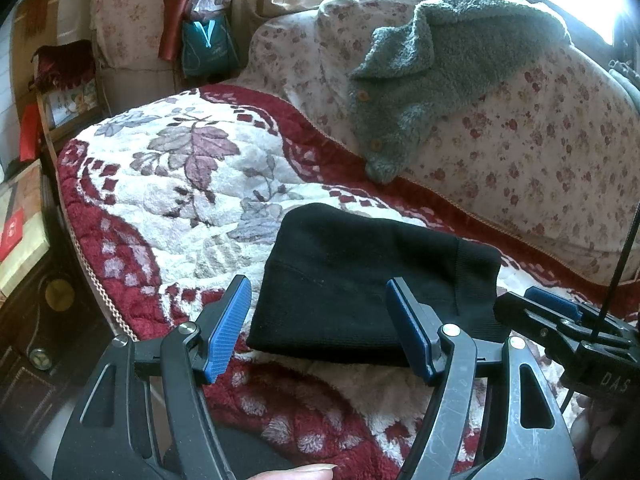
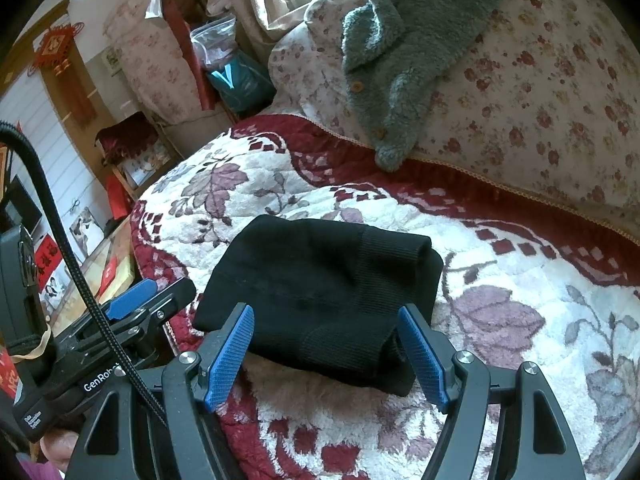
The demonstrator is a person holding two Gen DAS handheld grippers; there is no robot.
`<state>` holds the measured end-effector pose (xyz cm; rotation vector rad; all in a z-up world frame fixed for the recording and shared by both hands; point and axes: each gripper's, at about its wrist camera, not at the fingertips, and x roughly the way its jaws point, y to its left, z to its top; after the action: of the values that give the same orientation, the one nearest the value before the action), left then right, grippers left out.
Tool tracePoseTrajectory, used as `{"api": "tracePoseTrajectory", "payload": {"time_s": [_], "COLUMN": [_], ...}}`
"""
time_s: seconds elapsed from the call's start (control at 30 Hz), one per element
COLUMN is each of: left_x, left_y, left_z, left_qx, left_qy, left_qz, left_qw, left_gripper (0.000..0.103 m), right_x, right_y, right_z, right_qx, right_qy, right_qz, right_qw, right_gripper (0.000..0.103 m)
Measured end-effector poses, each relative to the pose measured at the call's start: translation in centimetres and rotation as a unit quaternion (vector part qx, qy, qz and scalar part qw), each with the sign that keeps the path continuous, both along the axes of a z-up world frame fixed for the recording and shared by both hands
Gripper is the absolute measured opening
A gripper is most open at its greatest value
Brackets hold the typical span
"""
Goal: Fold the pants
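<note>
Black pants [image 1: 360, 276] lie folded into a compact bundle on the red and white floral blanket [image 1: 180, 200]. They also show in the right wrist view [image 2: 320, 292]. My left gripper [image 1: 320, 320] is open and empty, held just above the near edge of the bundle. My right gripper [image 2: 326, 344] is open and empty, its blue fingers either side of the bundle's near edge. The right gripper also shows in the left wrist view [image 1: 560, 312], and the left gripper shows in the right wrist view [image 2: 144, 300].
A grey fleece jacket [image 1: 420, 80] is draped over a floral cushion [image 1: 540, 140] behind the pants. The blanket's left edge [image 1: 92, 280] drops to dark furniture. A teal bag [image 1: 206, 44] stands at the back.
</note>
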<state>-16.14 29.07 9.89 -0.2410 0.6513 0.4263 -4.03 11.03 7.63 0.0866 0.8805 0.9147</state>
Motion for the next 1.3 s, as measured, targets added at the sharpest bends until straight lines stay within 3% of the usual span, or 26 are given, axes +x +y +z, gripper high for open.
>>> {"api": "tracePoseTrajectory", "payload": {"time_s": [1.0,1.3], "left_x": [0.05,-0.13], "left_y": [-0.13,-0.33], "left_z": [-0.01,0.16], "left_qx": [-0.002,0.016], "left_qy": [0.001,-0.002], "left_qz": [-0.002,-0.005], "left_qw": [1.0,0.9999], "left_gripper": [0.071,0.071], "right_x": [-0.23,-0.14], "right_y": [-0.02,0.07], "right_z": [-0.79,-0.65], "right_qx": [-0.003,-0.002], "right_qy": [0.006,0.007], "right_qz": [0.001,0.0], "right_qw": [1.0,1.0], "right_gripper": [0.072,0.072]}}
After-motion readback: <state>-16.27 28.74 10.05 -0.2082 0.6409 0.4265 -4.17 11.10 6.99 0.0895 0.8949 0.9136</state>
